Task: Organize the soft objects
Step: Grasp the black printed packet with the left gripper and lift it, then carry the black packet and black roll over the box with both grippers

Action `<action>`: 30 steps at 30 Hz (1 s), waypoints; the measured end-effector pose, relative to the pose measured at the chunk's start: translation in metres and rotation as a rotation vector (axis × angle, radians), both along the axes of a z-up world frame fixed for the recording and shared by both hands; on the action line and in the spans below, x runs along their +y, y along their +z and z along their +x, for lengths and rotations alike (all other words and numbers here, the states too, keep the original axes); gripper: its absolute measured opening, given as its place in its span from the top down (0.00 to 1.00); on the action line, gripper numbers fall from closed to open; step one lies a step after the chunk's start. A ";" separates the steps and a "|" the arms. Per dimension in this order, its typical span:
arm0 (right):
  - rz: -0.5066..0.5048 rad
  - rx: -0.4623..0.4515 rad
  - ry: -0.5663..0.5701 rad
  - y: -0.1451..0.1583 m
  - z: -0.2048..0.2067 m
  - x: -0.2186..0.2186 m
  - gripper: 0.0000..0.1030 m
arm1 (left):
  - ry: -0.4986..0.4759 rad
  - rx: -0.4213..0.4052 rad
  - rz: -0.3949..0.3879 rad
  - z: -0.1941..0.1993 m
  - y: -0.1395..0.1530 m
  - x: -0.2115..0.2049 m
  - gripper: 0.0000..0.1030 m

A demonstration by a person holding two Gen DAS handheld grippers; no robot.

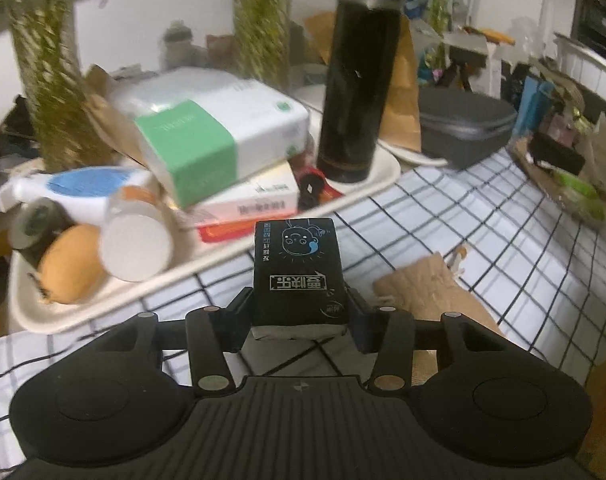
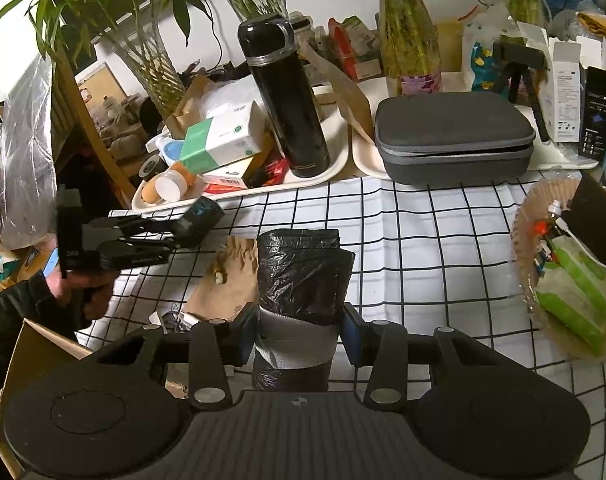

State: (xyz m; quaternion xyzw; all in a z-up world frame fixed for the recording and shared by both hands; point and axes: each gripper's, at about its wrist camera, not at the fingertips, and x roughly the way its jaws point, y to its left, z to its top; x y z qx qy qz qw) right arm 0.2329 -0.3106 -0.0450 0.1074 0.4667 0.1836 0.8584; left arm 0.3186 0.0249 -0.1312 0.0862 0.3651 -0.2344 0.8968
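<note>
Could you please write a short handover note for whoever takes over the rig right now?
Left gripper: shut on black tissue pack, held above the checked cloth.
Right gripper: shut on roll of black bags.
Brown pouch lies on the cloth between them.
Done: both items picked up. Left: place them, then the pouch. The tray is already crowded.

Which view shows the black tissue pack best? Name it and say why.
The left wrist view: the black tissue pack fills the centre, printed face legible, pinched in the left claw. The right wrist view shows it only small, blurred and side-on near the tray.
</note>
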 end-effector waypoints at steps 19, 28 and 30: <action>-0.128 -0.122 0.006 0.022 -0.017 0.010 0.55 | 0.123 -0.158 -0.019 -0.103 0.112 0.024 0.55; -0.027 -0.197 -0.028 0.049 -0.038 -0.006 0.55 | 0.089 -0.193 -0.039 -0.161 0.144 0.006 0.55; -0.009 -0.203 -0.036 0.053 -0.043 -0.009 0.55 | 0.082 -0.190 -0.047 -0.174 0.148 0.003 0.55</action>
